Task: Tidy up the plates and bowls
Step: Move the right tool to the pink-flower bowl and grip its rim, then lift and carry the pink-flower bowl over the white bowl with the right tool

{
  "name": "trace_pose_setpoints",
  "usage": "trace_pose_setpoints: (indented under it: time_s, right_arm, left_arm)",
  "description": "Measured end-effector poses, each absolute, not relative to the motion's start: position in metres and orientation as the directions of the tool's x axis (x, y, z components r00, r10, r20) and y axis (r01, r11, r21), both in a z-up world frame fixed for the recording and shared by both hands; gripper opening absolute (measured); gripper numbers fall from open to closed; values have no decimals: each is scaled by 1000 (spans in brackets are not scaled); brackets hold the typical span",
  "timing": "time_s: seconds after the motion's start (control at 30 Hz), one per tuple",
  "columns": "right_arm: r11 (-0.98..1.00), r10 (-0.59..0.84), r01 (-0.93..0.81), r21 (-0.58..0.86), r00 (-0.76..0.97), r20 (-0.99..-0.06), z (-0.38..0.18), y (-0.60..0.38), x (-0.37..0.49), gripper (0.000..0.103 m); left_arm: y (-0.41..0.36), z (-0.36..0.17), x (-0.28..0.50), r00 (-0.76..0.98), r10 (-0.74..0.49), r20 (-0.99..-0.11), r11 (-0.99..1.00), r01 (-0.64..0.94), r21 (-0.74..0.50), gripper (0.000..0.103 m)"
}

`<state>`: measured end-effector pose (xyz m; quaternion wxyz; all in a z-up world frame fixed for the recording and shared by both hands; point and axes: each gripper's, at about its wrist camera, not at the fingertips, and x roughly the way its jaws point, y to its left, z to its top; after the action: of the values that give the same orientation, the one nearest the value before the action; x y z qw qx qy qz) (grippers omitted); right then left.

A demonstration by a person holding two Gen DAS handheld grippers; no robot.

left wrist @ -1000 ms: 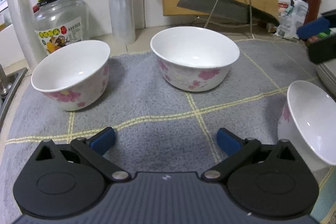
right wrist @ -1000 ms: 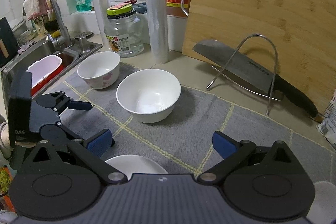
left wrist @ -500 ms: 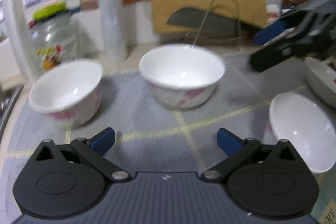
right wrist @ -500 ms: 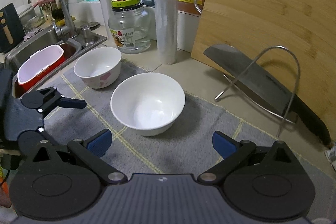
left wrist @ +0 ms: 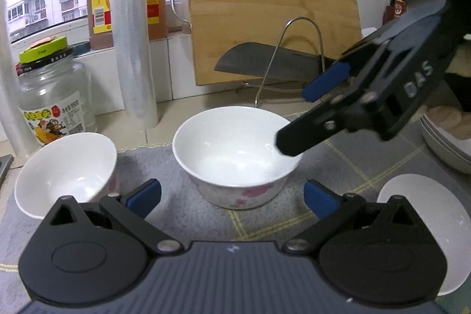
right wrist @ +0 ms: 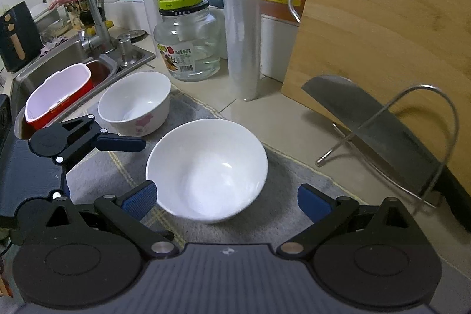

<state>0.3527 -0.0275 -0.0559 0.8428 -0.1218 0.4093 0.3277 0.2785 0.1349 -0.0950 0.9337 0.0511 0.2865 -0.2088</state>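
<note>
Left gripper: you are holding the black left gripper with blue fingertip pads [left wrist: 232, 196] at the bottom of the left wrist frame, its jaws standing wide apart and gripping nothing.
Right gripper: your black right gripper with blue pads [right wrist: 226, 199] is sitting at the bottom of the right wrist frame, jaws spread wide and gripping nothing; in the left wrist view it is reaching in from the upper right, one finger [left wrist: 297, 137] overlapping the rim of the centre bowl, though contact cannot be told.
Mat: a grey cloth mat with yellow grid lines [left wrist: 188, 214] is lying under the bowls.
Centre bowl: the white ceramic bowl with pink flowers [left wrist: 235, 155] is standing upright mid-frame, straight ahead of both grippers.
Left bowl: a second white flowered bowl [left wrist: 66, 172] is sitting at the left of the frame, apart from the centre one.
Right dish: a white bowl [left wrist: 426, 214] is showing at the lower right, partly behind the gripper body.
Plates: a stack of white plates [left wrist: 441, 149] is lying at the right edge, with fingers of your hand [left wrist: 450, 119] over it.
Behind the mat: a clear glass jar with a green lid [left wrist: 50, 90] and a roll of clear film [left wrist: 132, 28] are standing on the counter.
Far back: a cleaver on a wire rack [left wrist: 270, 64] is leaning before a bamboo cutting board [left wrist: 270, 5].
Sink: a steel sink [right wrist: 38, 75] is holding a red and white tub [right wrist: 56, 93] at the left of the right wrist frame.
</note>
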Motion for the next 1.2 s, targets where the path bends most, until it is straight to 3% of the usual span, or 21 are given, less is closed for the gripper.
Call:
trace_pose_setpoints:
  time_s: [0.57, 1.2]
  right_arm:
    - [744, 481, -654, 138, 381, -789, -73, -17, 379, 75]
    - [770, 472, -620, 150, 395, -788, -73, -18, 382, 71]
  left_arm:
    - [133, -93, 287, 739, -396, -545, 890, 455, -30, 87]
    - [133, -92, 288, 728, -405, -553, 883, 469, -28, 87]
